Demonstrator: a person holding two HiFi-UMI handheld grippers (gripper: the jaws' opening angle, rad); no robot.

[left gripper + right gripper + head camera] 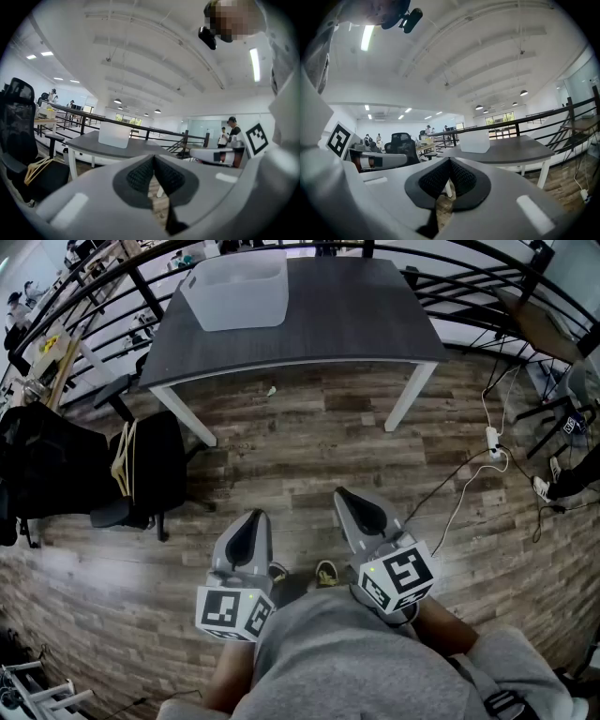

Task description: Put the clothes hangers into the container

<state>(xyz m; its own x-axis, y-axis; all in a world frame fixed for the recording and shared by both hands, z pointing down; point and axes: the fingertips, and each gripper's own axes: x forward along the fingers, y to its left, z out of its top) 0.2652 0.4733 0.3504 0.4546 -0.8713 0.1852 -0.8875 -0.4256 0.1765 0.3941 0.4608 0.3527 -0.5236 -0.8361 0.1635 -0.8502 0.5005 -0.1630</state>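
Head view: left gripper and right gripper hang low centre over open floor. The container sits at the upper-left edge of the table; hangers lie on a chair at left. Left gripper view: jaws together, empty, hangers lower left. Right gripper view: jaws together, empty

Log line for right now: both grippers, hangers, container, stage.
left gripper: shut, empty | right gripper: shut, empty | hangers: on chair | container: on table | stage: nothing picked up yet
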